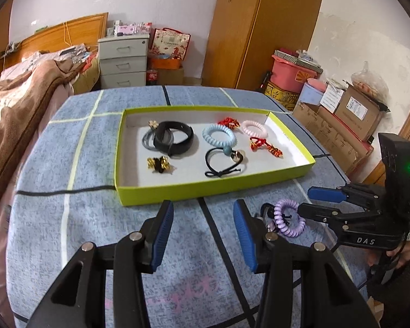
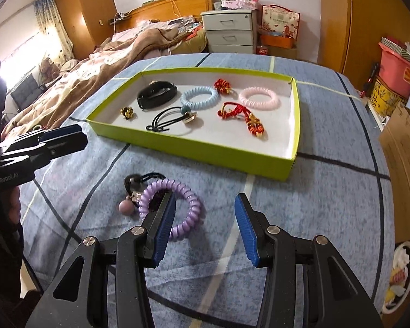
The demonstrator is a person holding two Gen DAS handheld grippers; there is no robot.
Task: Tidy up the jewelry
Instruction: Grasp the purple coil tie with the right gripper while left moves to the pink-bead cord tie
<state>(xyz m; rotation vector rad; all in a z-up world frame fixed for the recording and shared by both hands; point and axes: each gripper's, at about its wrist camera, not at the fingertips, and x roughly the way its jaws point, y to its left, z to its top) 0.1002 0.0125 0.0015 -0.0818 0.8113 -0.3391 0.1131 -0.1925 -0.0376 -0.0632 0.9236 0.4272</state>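
Purple coil band (image 2: 175,210) lies flat on blue cloth, near side of green tray (image 2: 194,147). Right tongs (image 2: 205,229) wide, empty, nearer: band just left of gap. Left tongs (image 1: 203,235) wide, empty.

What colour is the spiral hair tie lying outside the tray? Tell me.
Light purple. The spiral hair tie shows best in the right wrist view, on the tablecloth.

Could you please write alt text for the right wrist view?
The open right gripper hovers over a purple coil hair tie on the blue cloth; behind, a green tray holds more hair ties and bracelets.
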